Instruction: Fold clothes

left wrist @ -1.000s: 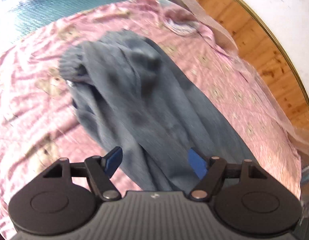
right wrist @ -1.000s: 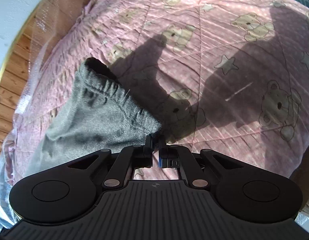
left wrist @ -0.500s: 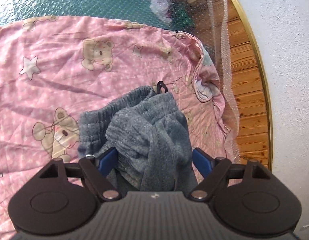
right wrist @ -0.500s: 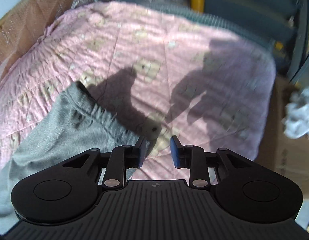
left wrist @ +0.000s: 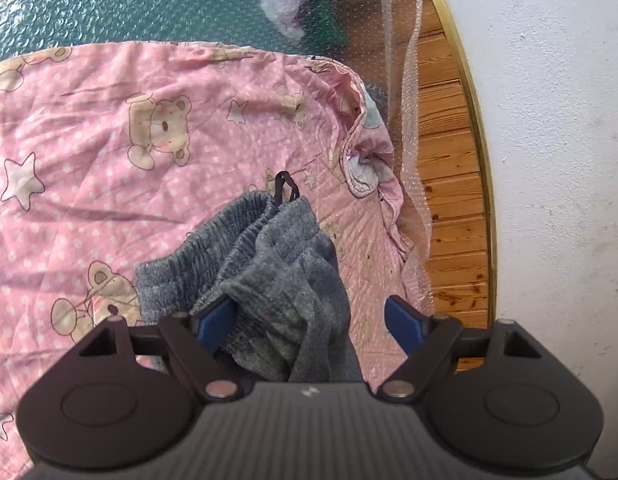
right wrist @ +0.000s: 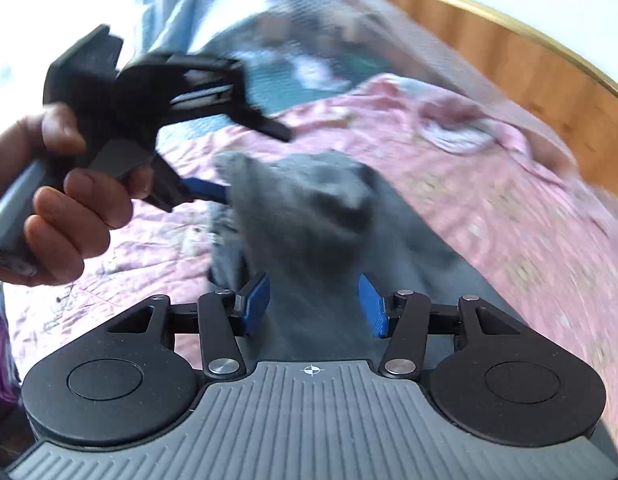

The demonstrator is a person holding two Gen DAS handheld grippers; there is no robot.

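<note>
Pink quilted bedspread (left wrist: 89, 184) printed with teddy bears, stars and white dots; surface creased, far right corner turned back to expose a pale blue underside. Sheet of clear bubble wrap (left wrist: 413, 128) hanging along the bedspread's right edge, continuing across the far side. Teal textured surface (left wrist: 89, 4) beyond the far edge. Wooden plank panelling (left wrist: 449, 184) to the right, bordered by a brass-coloured strip (left wrist: 479, 140). White rough-plastered wall (left wrist: 557, 160) further right. Right wrist view heavily motion-blurred; same bedspread (right wrist: 489, 200) and panelling (right wrist: 529, 92) discernible.
</note>
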